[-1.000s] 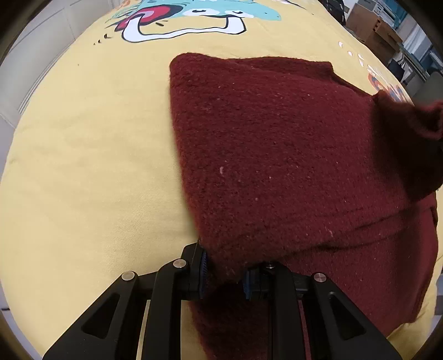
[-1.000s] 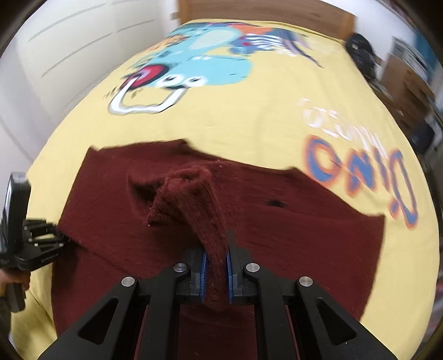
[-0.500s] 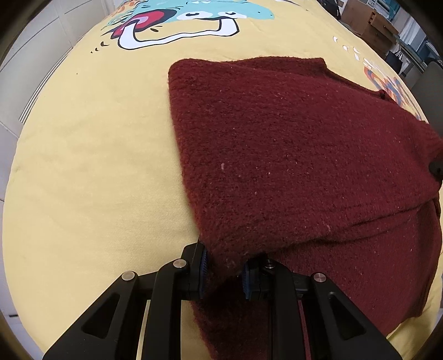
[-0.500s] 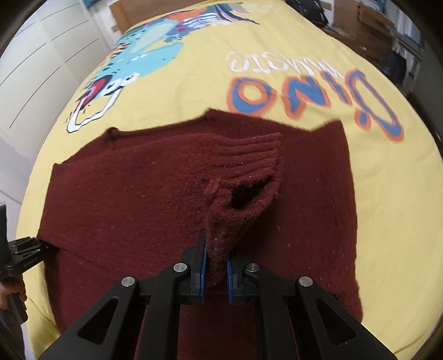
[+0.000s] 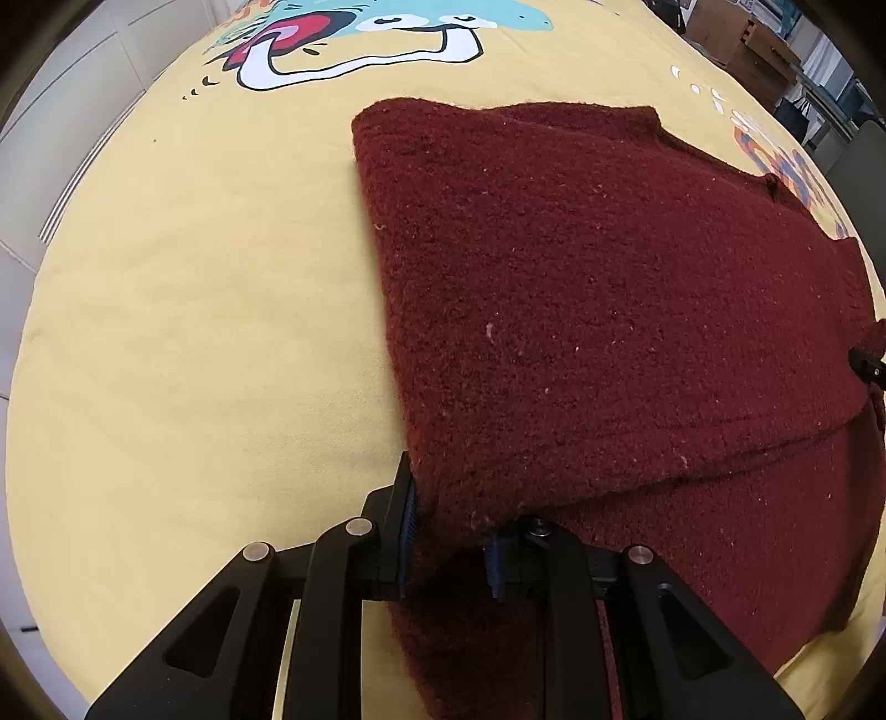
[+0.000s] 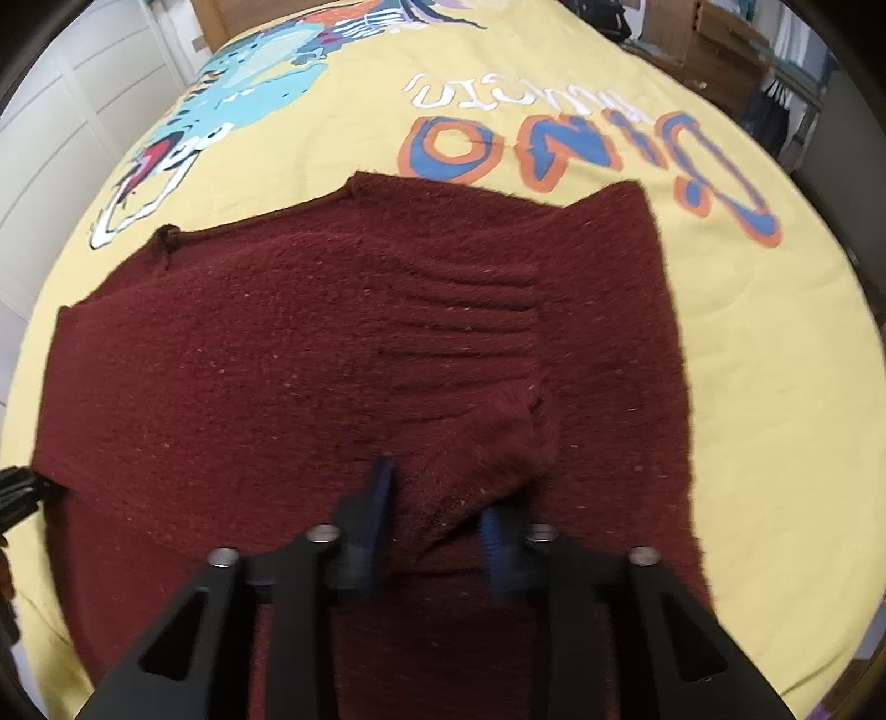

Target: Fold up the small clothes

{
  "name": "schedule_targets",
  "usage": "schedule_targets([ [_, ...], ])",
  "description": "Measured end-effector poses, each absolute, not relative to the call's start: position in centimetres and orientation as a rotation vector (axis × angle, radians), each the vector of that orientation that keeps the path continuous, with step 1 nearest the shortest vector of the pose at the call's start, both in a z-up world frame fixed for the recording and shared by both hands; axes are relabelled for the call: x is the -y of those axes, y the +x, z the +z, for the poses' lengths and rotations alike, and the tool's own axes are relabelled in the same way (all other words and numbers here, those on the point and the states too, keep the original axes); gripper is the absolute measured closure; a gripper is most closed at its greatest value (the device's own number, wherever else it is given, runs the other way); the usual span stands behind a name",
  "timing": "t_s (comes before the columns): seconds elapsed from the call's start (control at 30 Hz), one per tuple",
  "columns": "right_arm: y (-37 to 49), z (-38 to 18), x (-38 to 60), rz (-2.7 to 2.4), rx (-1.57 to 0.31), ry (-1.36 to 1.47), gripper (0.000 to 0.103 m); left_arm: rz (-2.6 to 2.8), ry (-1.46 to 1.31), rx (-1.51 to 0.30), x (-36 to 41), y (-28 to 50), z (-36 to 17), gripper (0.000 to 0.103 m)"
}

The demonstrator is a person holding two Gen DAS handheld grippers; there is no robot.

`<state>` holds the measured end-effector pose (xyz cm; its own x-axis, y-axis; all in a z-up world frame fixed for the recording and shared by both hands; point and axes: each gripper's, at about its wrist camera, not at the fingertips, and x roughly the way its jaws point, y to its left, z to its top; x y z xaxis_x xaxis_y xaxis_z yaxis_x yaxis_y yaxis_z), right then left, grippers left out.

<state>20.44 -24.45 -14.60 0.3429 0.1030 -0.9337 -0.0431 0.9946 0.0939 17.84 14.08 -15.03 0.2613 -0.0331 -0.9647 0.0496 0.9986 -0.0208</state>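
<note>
A dark red knit sweater (image 5: 581,310) lies on the yellow bedspread (image 5: 194,332); it also shows in the right wrist view (image 6: 304,354). Its left part is folded over the body. My left gripper (image 5: 451,540) is shut on the sweater's near left edge, low on the bed. My right gripper (image 6: 437,515) is open, its jaws wide apart around the ribbed sleeve cuff (image 6: 498,437), which rests on the sweater's body. The right gripper's tip shows at the right edge of the left wrist view (image 5: 869,363); the left gripper shows at the left edge of the right wrist view (image 6: 16,490).
The bedspread carries a cartoon dinosaur print (image 6: 249,72) and orange-blue lettering (image 6: 581,149). White cupboard doors (image 6: 50,116) stand to the left. Wooden furniture and boxes (image 6: 725,39) stand beyond the bed's far right.
My right gripper has carried the sleeve across the sweater, lowered it and opened, letting the cuff go. My left gripper stays shut on the near left edge.
</note>
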Motion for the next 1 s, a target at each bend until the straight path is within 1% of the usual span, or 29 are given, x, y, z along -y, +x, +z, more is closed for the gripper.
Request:
schedule_targets([
  [0.03,20.3,-14.5,24.6,0.082,-1.215,0.042,0.051,-0.053,0.017,-1.306,-14.1,17.8,-14.9,0.084],
  [0.07,20.1,-14.3,24.8,0.068,-1.214,0.031,0.045,-0.043,0.015,-1.31,-14.2,17.8,-14.8,0.081],
  [0.1,19.8,-14.1,25.1,0.062,-1.212,0.03,0.044,-0.029,0.012,-1.314,-13.9,17.5,-14.5,0.08],
  [0.13,19.5,-13.8,25.3,0.057,-1.209,0.027,0.042,-0.013,0.008,-1.317,-13.9,17.4,-14.3,0.074],
  [0.17,19.3,-13.5,25.6,0.049,-1.205,0.016,0.036,0.0,0.004,-1.316,-13.9,17.2,-14.0,0.064],
  [0.2,19.0,-13.1,25.7,0.039,-1.198,-0.006,0.032,0.007,0.0,-1.304,-14.0,16.8,-13.4,0.057],
  [0.23,18.7,-12.7,25.8,0.035,-1.189,-0.025,0.024,0.007,0.0,-1.288,-14.0,16.5,-13.0,0.042],
  [0.27,18.4,-12.3,25.9,0.035,-1.181,-0.045,0.022,0.005,0.005,-1.27,-13.8,16.1,-12.4,0.028],
  [0.3,18.3,-12.0,26.0,0.038,-1.177,-0.06,0.022,0.004,0.016,-1.256,-13.6,15.7,-11.8,0.024],
  [0.4,17.8,-11.1,25.8,0.044,-1.156,-0.104,0.02,-0.018,0.03,-1.222,-13.2,14.7,-10.1,0.016],
  [0.43,17.7,-10.8,25.7,0.048,-1.149,-0.113,0.017,-0.026,0.024,-1.211,-12.9,14.4,-9.5,0.004],
  [0.47,17.6,-10.6,25.4,0.053,-1.141,-0.119,0.015,-0.032,0.017,-1.199,-12.7,14.2,-9.0,0.001],
  [0.53,17.5,-10.2,24.8,0.066,-1.128,-0.128,0.012,-0.047,-0.003,-1.164,-12.0,14.1,-7.9,0.001],
  [0.6,17.6,-9.8,23.8,0.086,-1.108,-0.141,0.006,-0.067,-0.034,-1.129,-10.5,14.8,-6.7,0.001],
  [0.63,17.6,-9.7,23.1,0.098,-1.098,-0.15,0.0,-0.072,-0.04,-1.116,-9.5,15.1,-6.5,0.001],
  [0.73,18.0,-9.9,21.0,0.131,-1.081,-0.177,0.0,-0.071,-0.034,-1.084,-7.1,16.0,-6.5,0.001],
  [0.83,18.3,-10.7,18.9,0.167,-1.069,-0.195,0.0,-0.075,-0.038,-1.091,-6.1,17.8,-7.7,0.001],
  [1.0,19.3,-13.5,16.7,0.192,-1.104,-0.215,0.0,-0.053,0.01,-1.151,-4.9,19.0,-12.2,0.001],
])
